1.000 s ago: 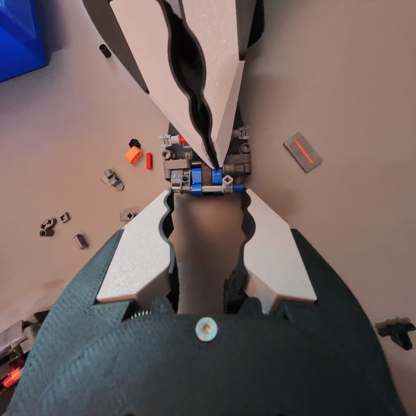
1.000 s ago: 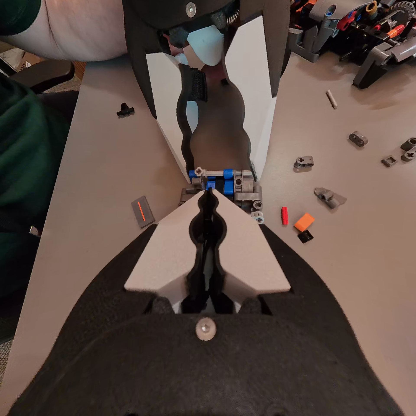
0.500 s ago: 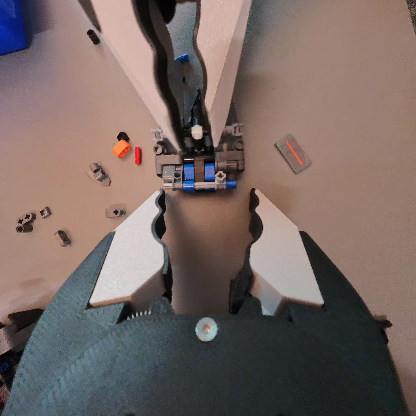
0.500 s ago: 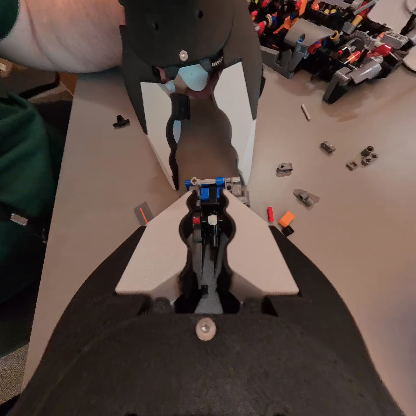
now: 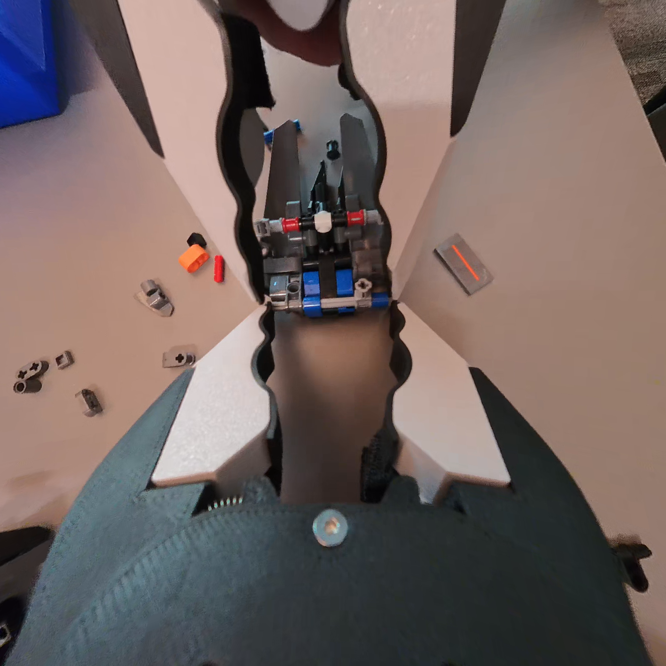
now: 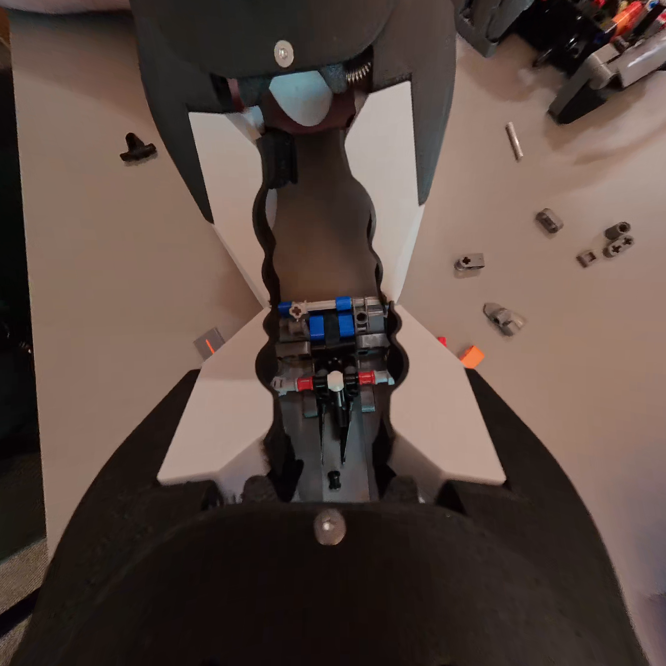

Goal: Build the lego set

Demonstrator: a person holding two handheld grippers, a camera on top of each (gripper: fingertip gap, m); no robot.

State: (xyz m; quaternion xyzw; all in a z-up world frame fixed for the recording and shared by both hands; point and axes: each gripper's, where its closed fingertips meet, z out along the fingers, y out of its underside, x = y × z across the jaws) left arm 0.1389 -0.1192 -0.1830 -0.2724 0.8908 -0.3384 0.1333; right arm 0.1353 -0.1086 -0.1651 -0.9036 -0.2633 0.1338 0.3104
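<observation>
1. In the left wrist view, your left gripper (image 5: 329,310) is wide open and holds nothing; its fingertips stand just before the blue end of the lego assembly (image 5: 320,266), which lies on the table (image 5: 540,180).
2. In this same view, your right gripper (image 5: 326,288) comes from the opposite side with its fingers on both sides of the assembly. It is hard to tell whether they press on it or only stand beside it.
3. The far part of the assembly is partly hidden between these fingers, and a black piece (image 5: 630,562) is cut off behind the left gripper's body.
4. Only this view shows the grey tile with the orange line (image 5: 463,265) in full, the orange piece (image 5: 194,257) with the small red pin (image 5: 218,268), and a blue box (image 5: 25,61) in the corner.
5. In the right wrist view, your right gripper (image 6: 329,313) is open widely around the lego assembly (image 6: 333,346); contact is again unclear.
6. Your left gripper (image 6: 326,302) faces it, open and empty.
7. Here the tile (image 6: 209,342) and the orange piece (image 6: 472,356) are half hidden.
8. Only this view shows the pile of lego parts (image 6: 594,54), blurred, and a grey axle (image 6: 514,140).
</observation>
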